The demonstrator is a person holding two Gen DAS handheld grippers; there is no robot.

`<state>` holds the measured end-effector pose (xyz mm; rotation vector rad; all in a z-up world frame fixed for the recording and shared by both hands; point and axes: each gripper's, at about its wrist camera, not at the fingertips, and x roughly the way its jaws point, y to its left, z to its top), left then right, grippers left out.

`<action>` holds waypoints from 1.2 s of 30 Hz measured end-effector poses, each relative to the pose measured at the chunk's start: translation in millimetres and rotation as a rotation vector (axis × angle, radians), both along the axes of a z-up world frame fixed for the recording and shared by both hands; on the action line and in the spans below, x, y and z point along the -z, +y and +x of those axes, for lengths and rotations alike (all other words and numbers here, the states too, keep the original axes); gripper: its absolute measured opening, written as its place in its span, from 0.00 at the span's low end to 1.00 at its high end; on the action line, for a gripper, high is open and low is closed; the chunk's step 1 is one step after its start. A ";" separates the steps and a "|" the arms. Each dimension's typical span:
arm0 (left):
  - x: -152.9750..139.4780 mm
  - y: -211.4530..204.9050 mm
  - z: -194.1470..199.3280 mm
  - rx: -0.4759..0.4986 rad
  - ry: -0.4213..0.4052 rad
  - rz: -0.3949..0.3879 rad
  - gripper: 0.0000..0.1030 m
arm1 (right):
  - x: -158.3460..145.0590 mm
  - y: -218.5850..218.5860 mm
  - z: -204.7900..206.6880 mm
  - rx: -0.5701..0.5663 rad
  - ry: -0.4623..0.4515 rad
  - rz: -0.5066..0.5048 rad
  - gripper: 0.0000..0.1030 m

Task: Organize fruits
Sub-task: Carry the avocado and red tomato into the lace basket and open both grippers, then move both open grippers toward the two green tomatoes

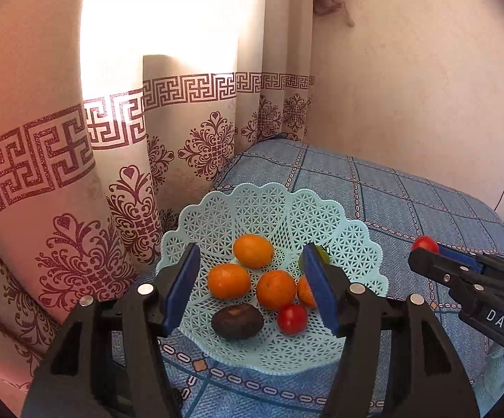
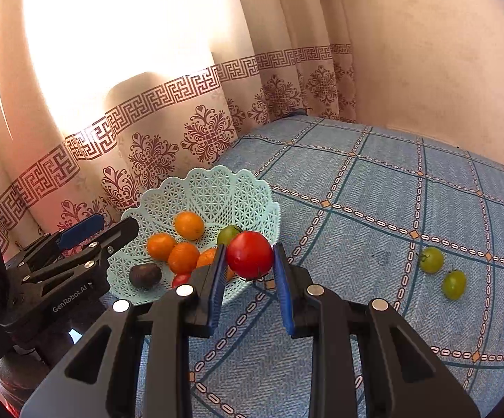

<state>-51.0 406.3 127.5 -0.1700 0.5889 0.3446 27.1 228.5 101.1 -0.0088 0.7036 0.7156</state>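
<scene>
A pale green lattice basket (image 1: 353,240) (image 2: 252,191) sits on the blue checked bedcover and holds several oranges (image 1: 253,250) (image 2: 188,224), a dark brown fruit (image 1: 237,321) (image 2: 144,275), a small red tomato (image 1: 292,318) (image 2: 181,279) and a green tomato (image 2: 228,233). My left gripper (image 1: 252,268) hangs open over the basket with nothing between its fingers. My right gripper (image 2: 248,254) is shut on a red tomato (image 2: 249,254) (image 1: 424,244), held just right of the basket's rim. Two green tomatoes (image 2: 431,260) (image 2: 454,284) lie loose on the cover to the right.
A patterned curtain (image 1: 112,174) hangs close behind and left of the basket. A bare wall (image 1: 408,87) stands at the back. The blue cover (image 2: 373,244) stretches to the right, its edge curving down in front.
</scene>
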 end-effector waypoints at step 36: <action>3.3 4.5 -11.5 -0.033 -0.007 -0.001 0.93 | 19.9 11.6 0.0 0.045 0.028 -0.010 0.54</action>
